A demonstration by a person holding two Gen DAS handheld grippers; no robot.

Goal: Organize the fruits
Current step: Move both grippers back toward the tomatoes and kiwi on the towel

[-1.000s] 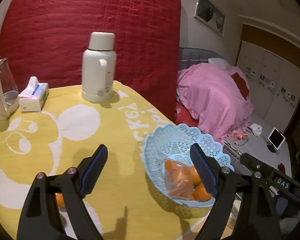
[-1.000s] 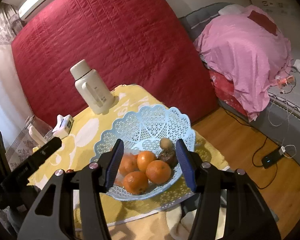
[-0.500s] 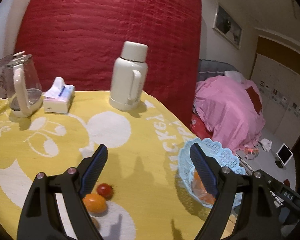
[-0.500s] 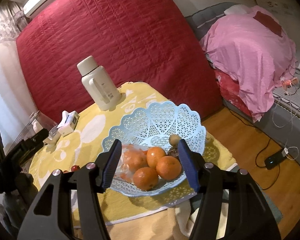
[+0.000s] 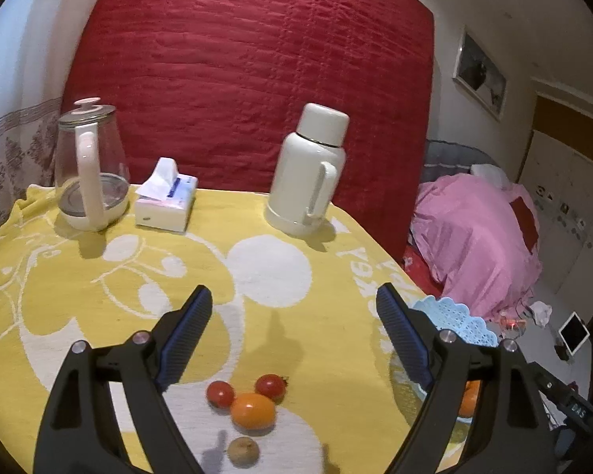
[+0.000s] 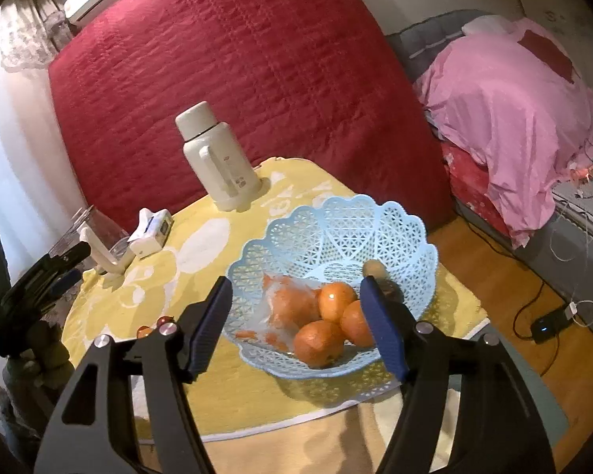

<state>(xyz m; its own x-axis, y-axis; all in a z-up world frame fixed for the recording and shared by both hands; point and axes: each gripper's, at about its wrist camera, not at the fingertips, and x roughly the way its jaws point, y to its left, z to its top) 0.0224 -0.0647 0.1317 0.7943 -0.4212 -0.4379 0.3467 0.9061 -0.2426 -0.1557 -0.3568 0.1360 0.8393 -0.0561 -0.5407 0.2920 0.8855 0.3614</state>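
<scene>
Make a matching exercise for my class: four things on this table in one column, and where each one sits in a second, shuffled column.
Things:
1. glass kettle
2. tissue box
3. white thermos
4. bagged oranges

Places:
A. inside the blue basket
B. far left end of the yellow cloth
C. between kettle and thermos
D. far edge, right of the tissue box

Pairs: 1-B, 2-C, 3-D, 4-A

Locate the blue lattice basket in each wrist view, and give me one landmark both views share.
Left wrist view: the blue lattice basket sits at the lower right, mostly hidden behind the left gripper's right-hand finger.
Right wrist view: the basket sits just below centre, holding oranges, behind the right gripper.
Shared landmark: the white thermos standing at the table's far edge before the red quilt.
</scene>
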